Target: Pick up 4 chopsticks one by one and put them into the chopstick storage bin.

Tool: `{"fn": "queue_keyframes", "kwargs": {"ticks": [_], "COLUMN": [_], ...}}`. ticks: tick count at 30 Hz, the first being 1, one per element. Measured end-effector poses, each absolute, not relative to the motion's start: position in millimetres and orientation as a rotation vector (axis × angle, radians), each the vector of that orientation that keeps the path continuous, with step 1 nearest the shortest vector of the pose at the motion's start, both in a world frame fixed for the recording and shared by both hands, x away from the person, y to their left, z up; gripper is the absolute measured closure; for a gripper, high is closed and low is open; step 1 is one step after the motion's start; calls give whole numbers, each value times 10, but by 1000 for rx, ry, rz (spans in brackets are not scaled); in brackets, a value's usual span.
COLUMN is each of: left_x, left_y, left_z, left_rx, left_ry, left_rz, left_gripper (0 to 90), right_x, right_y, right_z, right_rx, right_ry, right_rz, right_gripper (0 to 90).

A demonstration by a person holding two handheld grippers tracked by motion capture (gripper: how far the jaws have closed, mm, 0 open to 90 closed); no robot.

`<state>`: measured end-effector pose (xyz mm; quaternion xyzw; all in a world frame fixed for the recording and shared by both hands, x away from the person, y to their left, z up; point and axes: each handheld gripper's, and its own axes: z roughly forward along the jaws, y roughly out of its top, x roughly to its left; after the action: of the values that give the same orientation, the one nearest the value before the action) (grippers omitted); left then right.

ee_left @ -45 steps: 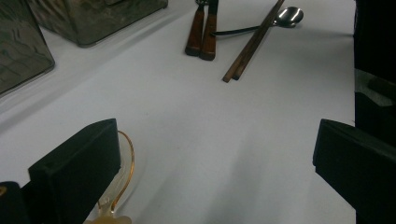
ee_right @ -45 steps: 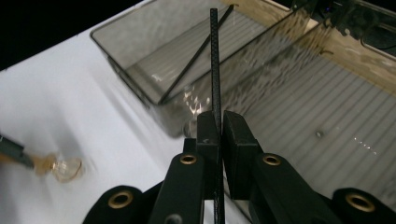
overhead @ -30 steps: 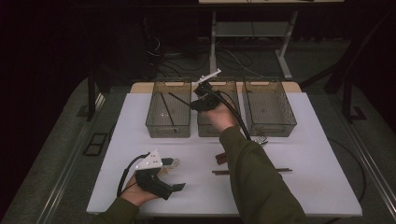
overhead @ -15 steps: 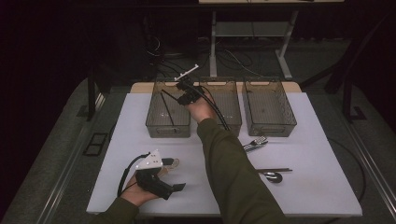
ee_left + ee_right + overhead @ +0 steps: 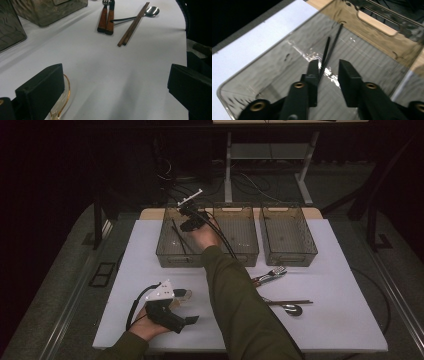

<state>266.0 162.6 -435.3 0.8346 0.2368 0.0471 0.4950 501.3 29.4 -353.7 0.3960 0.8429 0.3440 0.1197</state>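
Three clear bins are counted in a row at the far side of the counter. Two black chopsticks are seen inside the left bin. On the counter, near the bins, one pair of brown chopsticks, that is two sticks, is counted, together with one spoon. Just left of them two wooden-handled utensils are laid side by side; one is seen to be a fork, and the other's head is cut off at the picture's edge, so its kind cannot be told. Two grippers are counted, a left gripper and a right gripper.
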Motion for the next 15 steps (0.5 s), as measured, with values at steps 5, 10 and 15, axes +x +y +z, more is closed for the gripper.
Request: {"fn": "queue_keyframes", "kwargs": {"ticks": [5,10,15], "left_x": [2659,2653,2655], "left_y": [1619,1629,1628], "left_z": [-4356,-4348,-4351], "left_rx": [2021,2018,2024], "left_ry": [573,574,574], "left_rz": [114,117,118], "left_gripper": [0,0,0], "right_x": [4982,4934,4833], "right_y": [212,89,-44], "right_z": [-3480,-3424,-3367], "right_rx": [1173,1163,1157], "right_ry": [2497,2495,2488], "right_rz": [1051,1112,1155], "right_gripper": [591,512,448]}}
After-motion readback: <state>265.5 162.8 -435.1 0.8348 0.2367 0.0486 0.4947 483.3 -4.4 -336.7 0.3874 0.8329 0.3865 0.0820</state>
